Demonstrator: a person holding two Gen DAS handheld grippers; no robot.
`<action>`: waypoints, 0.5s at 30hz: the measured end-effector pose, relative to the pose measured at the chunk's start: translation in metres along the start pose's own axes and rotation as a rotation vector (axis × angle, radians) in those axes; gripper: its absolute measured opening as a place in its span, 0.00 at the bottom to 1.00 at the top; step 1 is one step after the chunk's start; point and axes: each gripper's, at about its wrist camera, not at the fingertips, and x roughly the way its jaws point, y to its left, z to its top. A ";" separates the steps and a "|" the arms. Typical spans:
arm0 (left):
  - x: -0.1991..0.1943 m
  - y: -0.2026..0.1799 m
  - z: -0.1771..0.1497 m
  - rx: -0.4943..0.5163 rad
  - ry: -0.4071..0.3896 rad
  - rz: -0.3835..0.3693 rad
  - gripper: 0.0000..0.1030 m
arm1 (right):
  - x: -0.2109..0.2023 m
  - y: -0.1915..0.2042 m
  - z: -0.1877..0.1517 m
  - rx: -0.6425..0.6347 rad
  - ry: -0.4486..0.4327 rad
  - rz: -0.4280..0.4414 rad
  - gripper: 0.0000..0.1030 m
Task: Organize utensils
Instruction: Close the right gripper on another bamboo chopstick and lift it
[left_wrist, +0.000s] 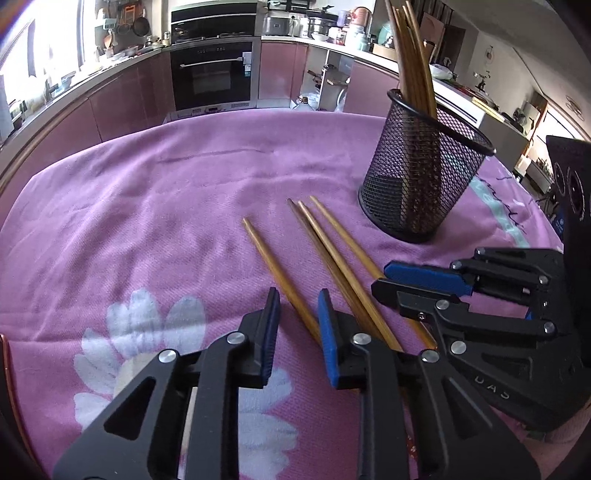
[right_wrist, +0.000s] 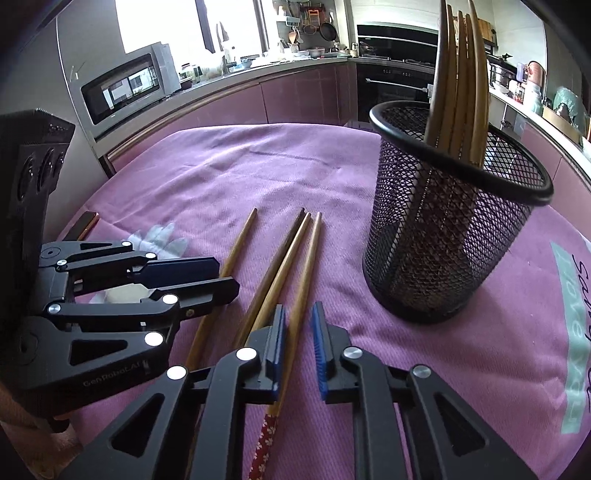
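Observation:
Several wooden chopsticks (left_wrist: 332, 254) lie loose on the pink cloth, tips pointing away; they also show in the right wrist view (right_wrist: 280, 266). A black mesh holder (left_wrist: 424, 166) stands upright at the right with several chopsticks in it, also seen in the right wrist view (right_wrist: 454, 221). My left gripper (left_wrist: 297, 332) is open, its jaws on either side of the leftmost chopstick (left_wrist: 277, 273). My right gripper (right_wrist: 299, 350) is open around the rightmost chopstick (right_wrist: 304, 273), low over the cloth. Each gripper shows in the other's view: the right one (left_wrist: 424, 284) and the left one (right_wrist: 207, 277).
The table is covered by a pink cloth (left_wrist: 166, 206) with a white flower print. A thin dark object (right_wrist: 83, 223) lies at the table's left edge. Kitchen counters, an oven (left_wrist: 212, 79) and a microwave (right_wrist: 125, 86) stand beyond the table.

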 end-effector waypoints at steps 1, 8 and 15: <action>0.000 0.000 0.000 -0.006 -0.003 0.007 0.16 | 0.000 0.000 0.000 0.003 -0.002 0.001 0.07; -0.002 0.008 -0.002 -0.066 -0.016 -0.006 0.07 | -0.004 -0.004 -0.003 0.030 -0.010 0.022 0.05; -0.012 0.007 -0.005 -0.079 -0.032 -0.031 0.07 | -0.021 -0.003 -0.005 0.039 -0.044 0.058 0.05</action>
